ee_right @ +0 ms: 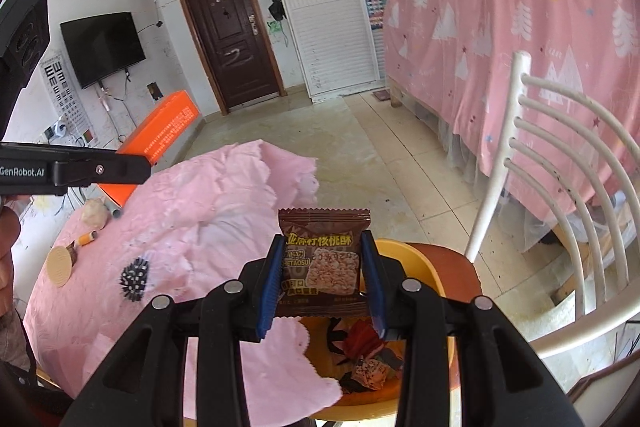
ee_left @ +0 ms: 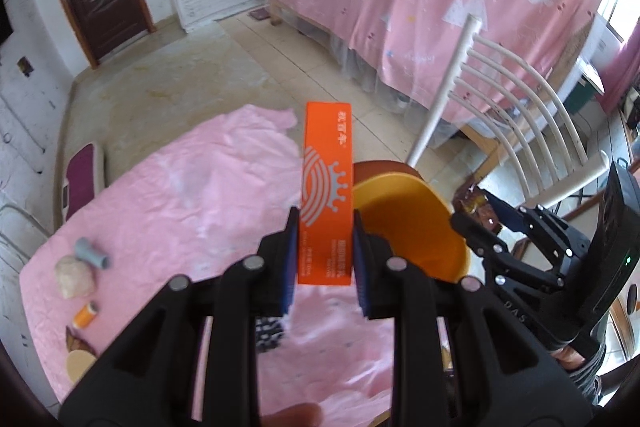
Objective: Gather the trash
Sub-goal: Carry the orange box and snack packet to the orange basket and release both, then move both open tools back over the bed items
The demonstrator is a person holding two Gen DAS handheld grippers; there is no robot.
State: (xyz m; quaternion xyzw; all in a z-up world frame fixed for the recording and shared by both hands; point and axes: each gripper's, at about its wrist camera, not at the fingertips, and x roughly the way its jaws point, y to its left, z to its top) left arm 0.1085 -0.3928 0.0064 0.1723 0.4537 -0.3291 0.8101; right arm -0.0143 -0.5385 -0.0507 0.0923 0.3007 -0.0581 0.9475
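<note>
Left hand-held gripper (ee_left: 324, 247) clamps an orange box (ee_left: 326, 187); right hand-held gripper (ee_right: 324, 283) grips a snack wrapper (ee_right: 323, 259) — both poised over the yellow bin (ee_right: 448, 355) beside the desk's edge for dropping.

the round yellow plastic bin (ee_right: 424, 255) on the red-brown chair seat (ee_right: 452, 267) is open from above, though the right claw (ee_right: 326, 281) with its brown snack wrapper (ee_right: 324, 263) hangs over it. the white slatted chair back (ee_right: 560, 163) walls off its right side. the pink cloth-covered tabletop (ee_left: 192, 195) lies mostly bare left of the bin.
</note>
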